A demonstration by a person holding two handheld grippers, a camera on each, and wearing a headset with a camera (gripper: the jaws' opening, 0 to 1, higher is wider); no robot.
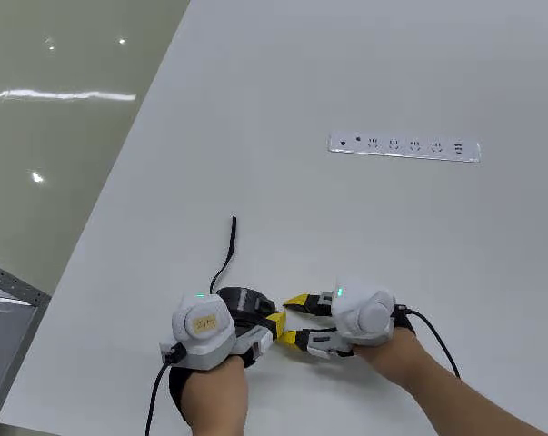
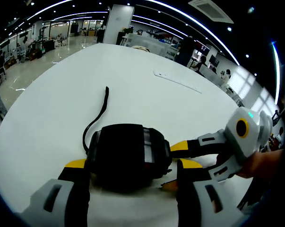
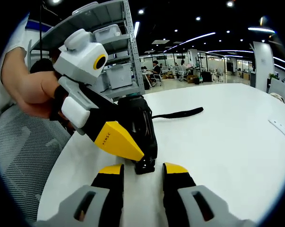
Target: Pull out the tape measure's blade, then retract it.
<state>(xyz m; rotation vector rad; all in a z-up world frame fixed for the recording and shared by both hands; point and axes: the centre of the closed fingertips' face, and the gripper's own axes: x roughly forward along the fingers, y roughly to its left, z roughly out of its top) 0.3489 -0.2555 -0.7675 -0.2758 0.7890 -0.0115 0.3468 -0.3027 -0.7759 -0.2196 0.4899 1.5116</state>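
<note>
A black tape measure (image 1: 246, 304) rests on the white table near its front edge, with my left gripper (image 1: 260, 318) shut on its case. In the left gripper view the case (image 2: 125, 153) sits between the two yellow-tipped jaws. My right gripper (image 1: 292, 319) faces it from the right and stands open. In the right gripper view the blade's black end tab (image 3: 145, 165) lies in the gap between the jaws of that gripper (image 3: 143, 171), touching neither. The blade is wound in. The tape's black strap (image 1: 226, 250) trails away across the table.
A white power strip (image 1: 403, 146) lies farther back on the right of the table (image 1: 255, 109). The table's left edge runs diagonally, with glossy floor (image 1: 64, 136) beyond it. A grey shelf with bins (image 3: 114, 56) stands behind the left hand.
</note>
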